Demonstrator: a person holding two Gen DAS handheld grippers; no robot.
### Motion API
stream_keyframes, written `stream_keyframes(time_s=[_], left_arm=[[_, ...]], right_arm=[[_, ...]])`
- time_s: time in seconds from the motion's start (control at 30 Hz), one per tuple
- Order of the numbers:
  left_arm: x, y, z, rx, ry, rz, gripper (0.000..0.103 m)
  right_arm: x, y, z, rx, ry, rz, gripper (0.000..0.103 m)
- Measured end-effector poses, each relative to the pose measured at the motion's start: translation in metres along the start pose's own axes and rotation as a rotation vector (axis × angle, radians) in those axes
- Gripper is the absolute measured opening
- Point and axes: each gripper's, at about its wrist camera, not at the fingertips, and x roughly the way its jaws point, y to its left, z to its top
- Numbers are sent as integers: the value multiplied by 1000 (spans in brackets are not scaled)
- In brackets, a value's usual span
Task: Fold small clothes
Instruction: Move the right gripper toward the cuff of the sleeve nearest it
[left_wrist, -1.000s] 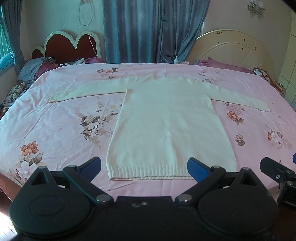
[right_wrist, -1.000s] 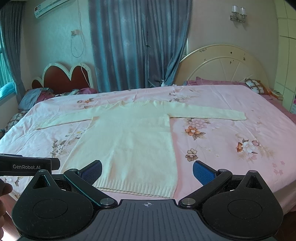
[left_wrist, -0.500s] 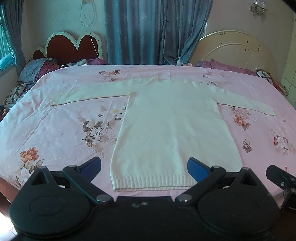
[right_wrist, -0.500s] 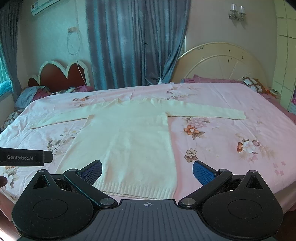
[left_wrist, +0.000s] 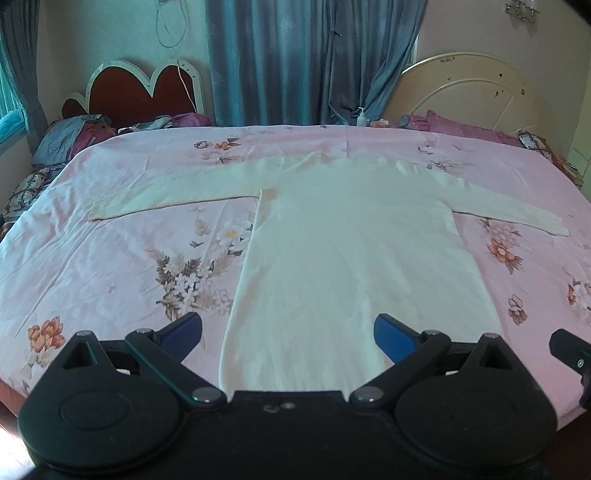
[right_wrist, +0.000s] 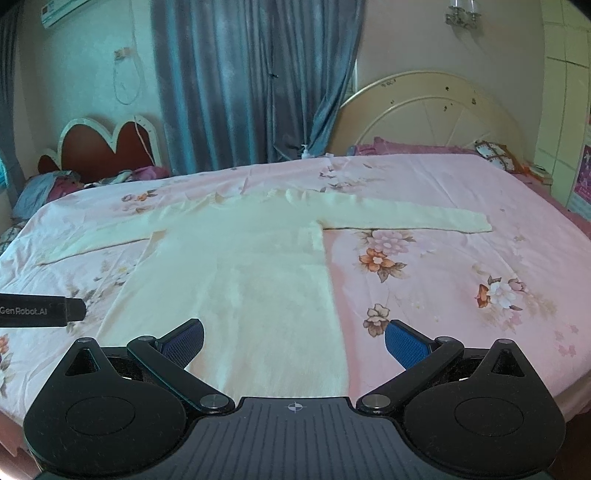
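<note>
Cream knit is what we look at first: a long-sleeved sweater (left_wrist: 351, 251) lies flat on the bed (left_wrist: 110, 258), front down or up we cannot tell, its body running from the near edge toward the far side and both sleeves stretched straight out to left and right. We see no boxes, baskets or other containers, and the garment is the only loose thing on the cover. Its fabric looks soft and finely ribbed, with a ribbed cuff at the end of the left sleeve and a low collar at the far end. The bedspread (right_wrist: 461, 288) beneath it is smooth pink cloth printed with orange, white and brown flowers, slightly creased near the left side.

At the far left stands a dark red headboard (left_wrist: 140, 92) with a white scalloped rim; at the far right a cream arched headboard (right_wrist: 432, 110) with spokes. Grey-blue curtains (right_wrist: 251, 81) hang in folds between them, and pillows (left_wrist: 70, 136) sit at the far left corner.

We hold the left gripper (left_wrist: 288, 332) low at the near edge, level, pointing along the sweater's body, its blue-padded fingers (left_wrist: 391, 338) spread wide with nothing between them. We hold the right gripper (right_wrist: 293, 341) just to the right, also level, straddling the sweater's right side seam; its textured blue fingers (right_wrist: 404, 347) are likewise wide apart and grasp nothing.
</note>
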Motion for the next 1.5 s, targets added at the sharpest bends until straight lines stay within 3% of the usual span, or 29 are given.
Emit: stream_keyframes(time_s=[0.43, 0.87, 1.03, 1.27, 1.5], left_arm=[[78, 16, 48, 15, -26, -56, 100], [147, 21, 91, 55, -1, -69, 100], [165, 18, 103, 42, 8, -67, 99], [192, 5, 119, 24, 25, -7, 99], [227, -20, 129, -1, 52, -4, 99]], right_arm=[[80, -17, 43, 93, -11, -78, 103], [138, -37, 84, 131, -14, -177, 103], [161, -67, 95, 165, -15, -206, 102], [210, -131, 116, 213, -2, -227, 102], [252, -201, 126, 274, 28, -285, 102]])
